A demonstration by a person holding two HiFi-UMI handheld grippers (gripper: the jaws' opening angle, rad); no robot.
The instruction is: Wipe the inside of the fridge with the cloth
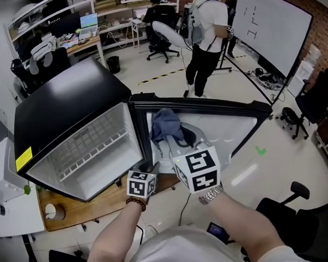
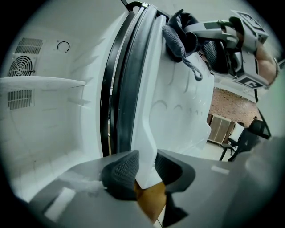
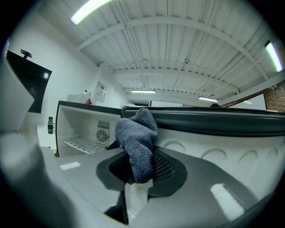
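- The left gripper (image 2: 146, 170) is nearest, low by the bottom corner of the open fridge door (image 1: 233, 132). Its jaws are partly closed, and the door's thin white edge (image 2: 147, 142) is pinched between the two pads.
- The left wrist wears a bead bracelet (image 1: 136, 203).
- Just beside it on the right is the right gripper (image 3: 141, 168). Its jaws are squeezed on a blue-grey cloth (image 3: 137, 136). Only a narrow gap is left, and the cloth fills it.
- The right wrist wears a shiny watch (image 1: 210, 195).
- The cloth sticks up out of the jaws in a soft bunch. It sits against the white inner side of the door, up near the side where the door joins the fridge (image 1: 60, 105). It is not inside the fridge box.
- A dark rubber seal (image 3: 213, 122) runs round the door's white inner side.
- The fridge is small and black. It stands on a wooden table (image 1: 93, 205), left of the door, with its open front showing.
- Inside it is white, with a wire shelf (image 1: 94, 146) and a little round fan grille (image 3: 103, 133) on the back wall.
- Farther off, a person (image 1: 209, 25) in a white top and dark trousers stands on the floor.
- A big whiteboard (image 1: 276, 24) stands to that person's right.
- A black office chair (image 1: 315, 98) is by the brick wall on the right.
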